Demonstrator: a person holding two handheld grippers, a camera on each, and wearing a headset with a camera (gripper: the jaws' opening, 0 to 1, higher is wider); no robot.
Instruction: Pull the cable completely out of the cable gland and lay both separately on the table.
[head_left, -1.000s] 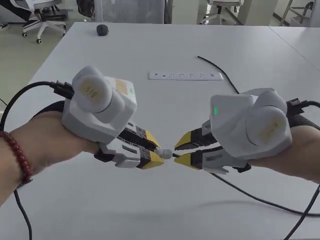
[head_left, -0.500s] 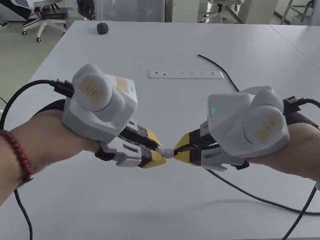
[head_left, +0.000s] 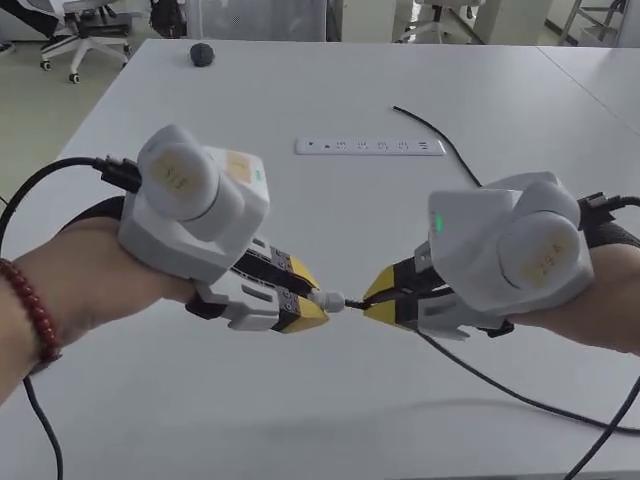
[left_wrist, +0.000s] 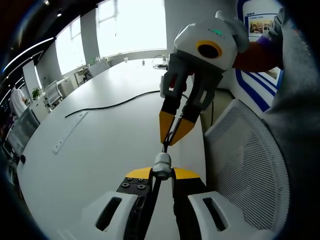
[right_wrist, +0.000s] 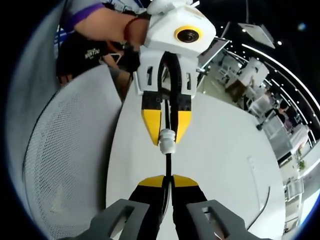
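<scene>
While held over the table (head_left: 400, 80), left tool (head_left: 312, 303) clamping one cable gland (left_wrist: 162, 165), right tool (right_wrist: 168, 180) apparently pinching one cable (right_wrist: 169, 162).

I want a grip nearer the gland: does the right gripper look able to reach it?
Probably yes: only a short bare stretch of cable separates the right gripper from the cable gland.

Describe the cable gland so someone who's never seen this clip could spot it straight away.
Above the near part of the white table, two grippers meet tip to tip. The cable gland is the small white piece pinched between the yellow tips of the left gripper. Unlike the thin black cable running from it into the right gripper, it is stubby and pale.
</scene>
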